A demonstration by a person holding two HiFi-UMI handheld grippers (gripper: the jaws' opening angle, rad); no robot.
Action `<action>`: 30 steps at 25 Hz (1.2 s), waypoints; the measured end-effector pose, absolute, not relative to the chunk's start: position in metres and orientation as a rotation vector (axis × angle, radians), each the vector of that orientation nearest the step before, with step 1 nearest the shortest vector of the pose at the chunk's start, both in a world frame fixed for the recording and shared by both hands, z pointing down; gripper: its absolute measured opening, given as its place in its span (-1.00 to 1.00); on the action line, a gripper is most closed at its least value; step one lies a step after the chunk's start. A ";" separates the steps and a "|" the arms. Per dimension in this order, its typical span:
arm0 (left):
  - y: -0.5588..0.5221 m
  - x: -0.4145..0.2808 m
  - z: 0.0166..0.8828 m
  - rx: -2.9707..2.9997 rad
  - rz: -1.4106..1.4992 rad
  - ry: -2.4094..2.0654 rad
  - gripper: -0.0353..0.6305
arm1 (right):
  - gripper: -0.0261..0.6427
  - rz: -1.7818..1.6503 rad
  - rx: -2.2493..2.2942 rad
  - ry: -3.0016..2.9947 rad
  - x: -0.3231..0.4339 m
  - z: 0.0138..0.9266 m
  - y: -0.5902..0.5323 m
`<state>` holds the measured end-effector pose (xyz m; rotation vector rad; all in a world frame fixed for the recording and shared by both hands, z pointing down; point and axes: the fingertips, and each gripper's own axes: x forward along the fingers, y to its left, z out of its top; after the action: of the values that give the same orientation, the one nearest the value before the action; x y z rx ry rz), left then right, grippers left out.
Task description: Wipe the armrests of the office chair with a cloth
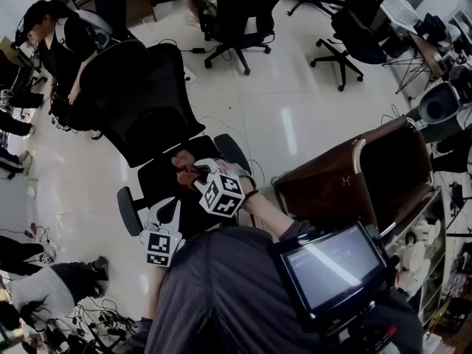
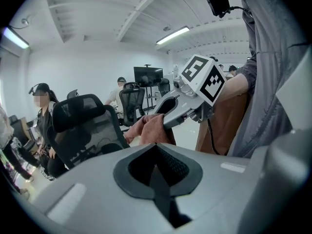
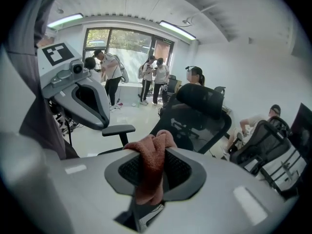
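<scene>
A black mesh-back office chair (image 1: 140,102) stands in front of me, with one armrest (image 1: 128,211) at its left and the other armrest (image 1: 233,151) at its right. My right gripper (image 1: 194,171) hovers over the seat, shut on a reddish-brown cloth (image 1: 181,161). The right gripper view shows the cloth (image 3: 152,165) bunched between the pads of the gripper (image 3: 153,174), with the chair (image 3: 197,113) and an armrest (image 3: 118,129) beyond. My left gripper (image 1: 168,212) hangs lower left of the right one, near the seat's front. Its jaws (image 2: 158,172) are shut with nothing in them.
A brown leather chair (image 1: 369,175) stands close on the right. More black office chairs (image 1: 236,13) and several people occupy the back and left of the room. Cables (image 1: 96,319) lie on the glossy floor at lower left. A tablet (image 1: 332,268) hangs at my chest.
</scene>
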<state>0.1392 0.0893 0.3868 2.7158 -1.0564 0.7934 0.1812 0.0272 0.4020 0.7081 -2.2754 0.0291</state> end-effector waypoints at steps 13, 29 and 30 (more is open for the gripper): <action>0.091 0.149 0.379 2.761 0.773 -1.027 -0.85 | -0.49 0.025 0.765 -2.259 0.187 0.397 0.029; 0.091 0.154 0.380 2.763 0.769 -1.023 -0.85 | -0.60 -0.046 0.810 -2.278 0.190 0.375 0.023; 0.090 0.153 0.380 2.763 0.769 -1.024 -0.85 | -0.61 -0.056 0.814 -2.270 0.191 0.375 0.023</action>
<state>0.1531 0.0904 0.3798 2.7633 -1.0239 0.7694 0.1909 0.0227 0.3748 0.8141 -2.2705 -0.0565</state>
